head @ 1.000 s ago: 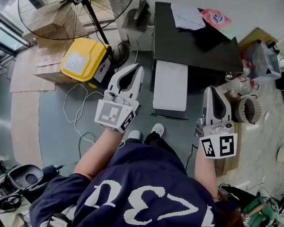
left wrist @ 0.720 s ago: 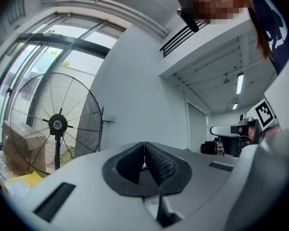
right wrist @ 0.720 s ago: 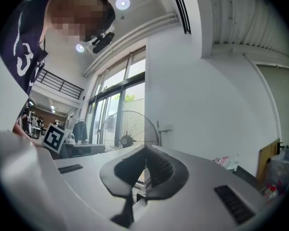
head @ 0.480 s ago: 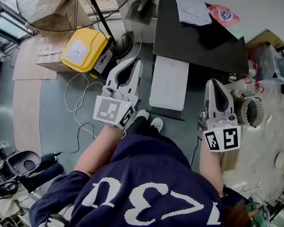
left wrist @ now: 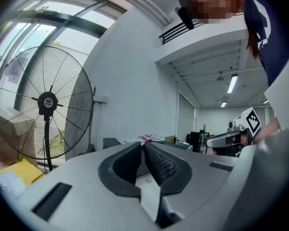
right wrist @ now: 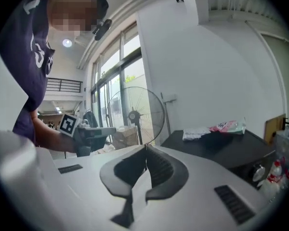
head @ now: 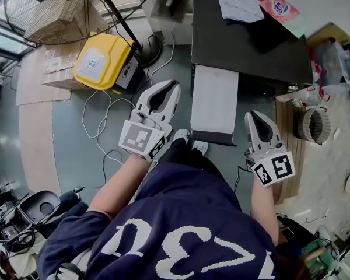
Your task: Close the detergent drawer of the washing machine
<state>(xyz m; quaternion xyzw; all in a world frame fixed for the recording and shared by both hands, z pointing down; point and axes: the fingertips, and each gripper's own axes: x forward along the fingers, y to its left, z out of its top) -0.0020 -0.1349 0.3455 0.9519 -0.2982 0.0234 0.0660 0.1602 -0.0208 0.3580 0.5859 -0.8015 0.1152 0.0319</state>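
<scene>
From the head view, the black washing machine [head: 251, 45] stands at the top middle. Its white detergent drawer [head: 214, 102] sticks out toward me. My left gripper [head: 174, 84] hangs just left of the drawer, shut and empty, pointing toward the machine. On the drawer's right, near its front corner, my right gripper [head: 252, 114] is also shut and empty. Neither touches the drawer. In the left gripper view the jaws [left wrist: 143, 144] meet, with the right gripper [left wrist: 231, 138] seen at the right. The right gripper view shows its closed jaws [right wrist: 145, 147], the machine's top [right wrist: 216, 143] and the left gripper [right wrist: 94, 131].
A white cloth [head: 239, 3] and a pink packet [head: 278, 7] lie on the machine. A yellow box [head: 102, 60] and a standing fan [head: 81, 4] are at the left. White cables [head: 105, 127] trail on the floor. A wicker basket [head: 315, 126] and bottles stand at the right.
Both grippers have sunk, the right one more, and now sit beside the drawer's front half. Both stayed shut. The person's feet stepped closer to the machine.
</scene>
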